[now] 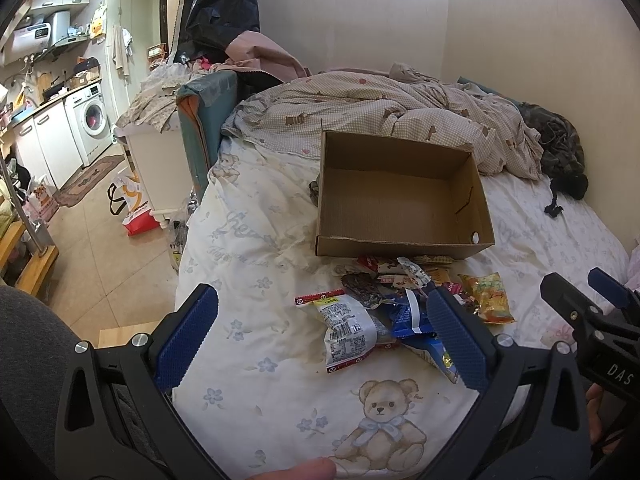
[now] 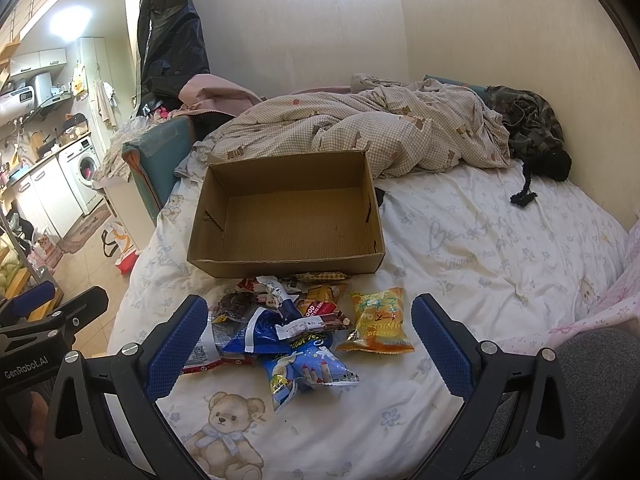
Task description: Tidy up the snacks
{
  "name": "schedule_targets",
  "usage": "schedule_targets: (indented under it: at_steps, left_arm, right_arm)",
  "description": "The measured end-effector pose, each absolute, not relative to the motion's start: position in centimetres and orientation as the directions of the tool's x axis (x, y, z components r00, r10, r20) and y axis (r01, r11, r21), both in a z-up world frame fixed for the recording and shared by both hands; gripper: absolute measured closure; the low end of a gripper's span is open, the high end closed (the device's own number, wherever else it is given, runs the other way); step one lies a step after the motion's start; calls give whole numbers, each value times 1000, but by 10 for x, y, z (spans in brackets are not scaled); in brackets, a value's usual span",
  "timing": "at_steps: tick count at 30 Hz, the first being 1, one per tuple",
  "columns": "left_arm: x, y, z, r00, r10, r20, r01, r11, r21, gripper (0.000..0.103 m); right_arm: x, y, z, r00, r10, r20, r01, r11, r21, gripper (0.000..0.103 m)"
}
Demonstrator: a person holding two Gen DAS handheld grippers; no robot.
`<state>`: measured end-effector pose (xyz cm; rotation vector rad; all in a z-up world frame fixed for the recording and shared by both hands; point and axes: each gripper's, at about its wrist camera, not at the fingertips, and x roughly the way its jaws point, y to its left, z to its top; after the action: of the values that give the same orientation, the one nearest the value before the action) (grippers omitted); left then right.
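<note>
An empty cardboard box (image 1: 400,196) stands on the bed; it also shows in the right wrist view (image 2: 288,216). A pile of snack packets (image 1: 396,304) lies on the sheet just in front of it, including a white packet (image 1: 346,328), a blue packet (image 2: 304,372) and an orange packet (image 2: 380,320). My left gripper (image 1: 320,336) is open and empty, held above the near side of the pile. My right gripper (image 2: 308,344) is open and empty above the pile. Each gripper shows at the edge of the other's view.
A rumpled checked duvet (image 1: 380,108) and dark clothing (image 2: 528,128) lie behind the box. The bed's left edge (image 1: 192,240) drops to a tiled floor with bags (image 1: 132,204). A kitchen with a washing machine (image 1: 92,120) is at far left.
</note>
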<state>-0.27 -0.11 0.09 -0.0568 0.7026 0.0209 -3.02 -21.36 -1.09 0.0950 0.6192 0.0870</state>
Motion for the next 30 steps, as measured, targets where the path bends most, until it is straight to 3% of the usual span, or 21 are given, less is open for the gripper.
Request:
schedule_targets:
  at_steps: [30]
  left_arm:
    - [-2, 2, -2, 757, 5, -654, -40, 998, -39, 0]
  right_arm:
    - [-29, -213, -12, 813, 109, -572, -52, 992, 115, 0]
